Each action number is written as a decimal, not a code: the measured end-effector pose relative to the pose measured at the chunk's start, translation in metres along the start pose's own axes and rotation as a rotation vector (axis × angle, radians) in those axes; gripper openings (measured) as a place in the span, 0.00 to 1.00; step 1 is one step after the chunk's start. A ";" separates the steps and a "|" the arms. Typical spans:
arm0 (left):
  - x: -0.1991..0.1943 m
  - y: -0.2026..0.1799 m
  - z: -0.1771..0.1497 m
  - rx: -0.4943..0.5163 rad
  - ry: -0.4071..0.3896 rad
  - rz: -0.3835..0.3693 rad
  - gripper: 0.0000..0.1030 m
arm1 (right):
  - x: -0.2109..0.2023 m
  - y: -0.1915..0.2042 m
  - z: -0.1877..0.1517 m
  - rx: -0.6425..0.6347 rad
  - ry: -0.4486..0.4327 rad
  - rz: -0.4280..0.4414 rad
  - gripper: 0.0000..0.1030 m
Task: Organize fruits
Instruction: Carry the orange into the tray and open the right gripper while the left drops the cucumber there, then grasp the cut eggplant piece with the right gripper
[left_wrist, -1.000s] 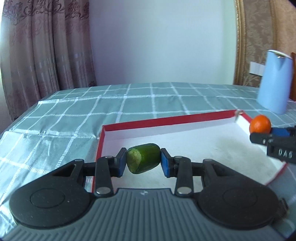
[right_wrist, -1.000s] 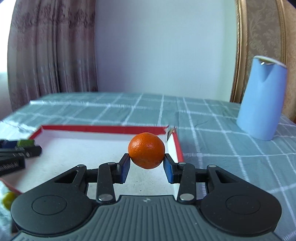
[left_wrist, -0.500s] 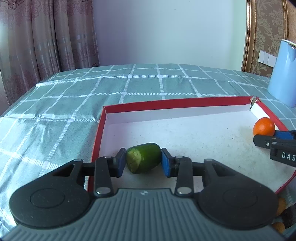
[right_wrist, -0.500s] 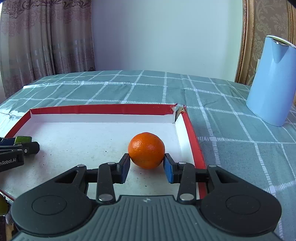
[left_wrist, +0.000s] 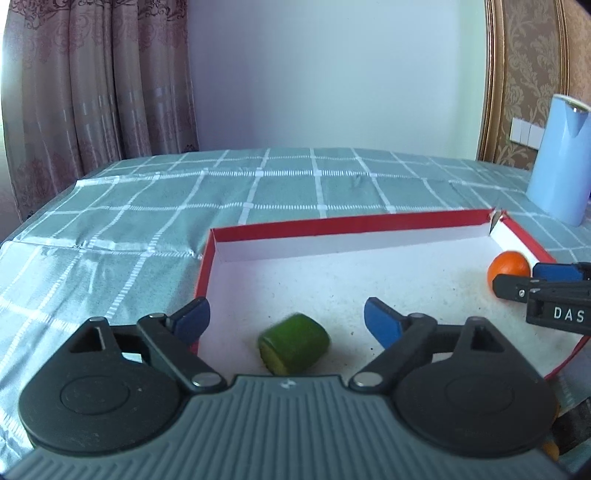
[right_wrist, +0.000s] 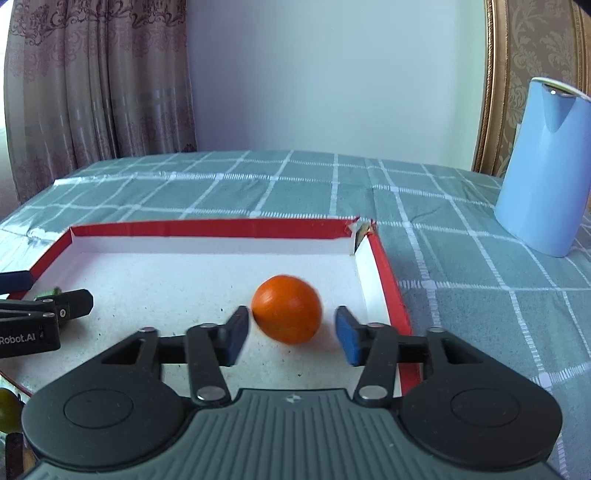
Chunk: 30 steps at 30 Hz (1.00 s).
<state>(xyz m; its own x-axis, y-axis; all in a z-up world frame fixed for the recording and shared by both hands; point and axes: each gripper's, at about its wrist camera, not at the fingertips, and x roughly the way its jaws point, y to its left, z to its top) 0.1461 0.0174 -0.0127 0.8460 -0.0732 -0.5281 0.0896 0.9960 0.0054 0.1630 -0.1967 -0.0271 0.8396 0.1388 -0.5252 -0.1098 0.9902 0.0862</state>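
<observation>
A short green cucumber piece (left_wrist: 293, 349) lies on the white floor of the red-rimmed tray (left_wrist: 351, 223), near its left wall. My left gripper (left_wrist: 288, 319) is around it with jaws opening wide, both blue pads clear of it. An orange (right_wrist: 286, 309) rests on the tray floor (right_wrist: 166, 273) near the right wall, slightly blurred. My right gripper (right_wrist: 291, 334) straddles it with jaws opening: the right pad is clearly off it and the left pad is close beside it. Each gripper shows in the other's view: the right gripper (left_wrist: 546, 291) beside the orange (left_wrist: 509, 267), and the left gripper (right_wrist: 44, 306).
A tall light-blue jug (right_wrist: 543, 166) stands on the checked green tablecloth (right_wrist: 480, 295) to the right of the tray. A green fruit (right_wrist: 7, 406) lies outside the tray's near left edge. Curtains and a wall lie beyond the table.
Both grippers came down into the tray and let go. The cucumber piece and the orange, held in the air before, now lie on the tray floor between parted jaws.
</observation>
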 end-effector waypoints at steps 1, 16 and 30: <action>-0.003 0.001 0.000 -0.008 -0.012 -0.006 0.87 | -0.001 0.000 0.000 -0.002 -0.005 -0.001 0.59; -0.063 0.029 -0.022 -0.087 -0.185 -0.016 1.00 | -0.091 -0.033 -0.049 0.119 -0.119 0.055 0.59; -0.066 0.027 -0.029 -0.065 -0.173 -0.005 1.00 | -0.101 -0.015 -0.086 0.124 -0.004 0.207 0.59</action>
<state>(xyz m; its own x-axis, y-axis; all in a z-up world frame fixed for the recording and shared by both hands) 0.0769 0.0502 -0.0023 0.9240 -0.0804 -0.3739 0.0645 0.9964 -0.0547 0.0345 -0.2239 -0.0481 0.8081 0.3382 -0.4823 -0.2137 0.9313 0.2949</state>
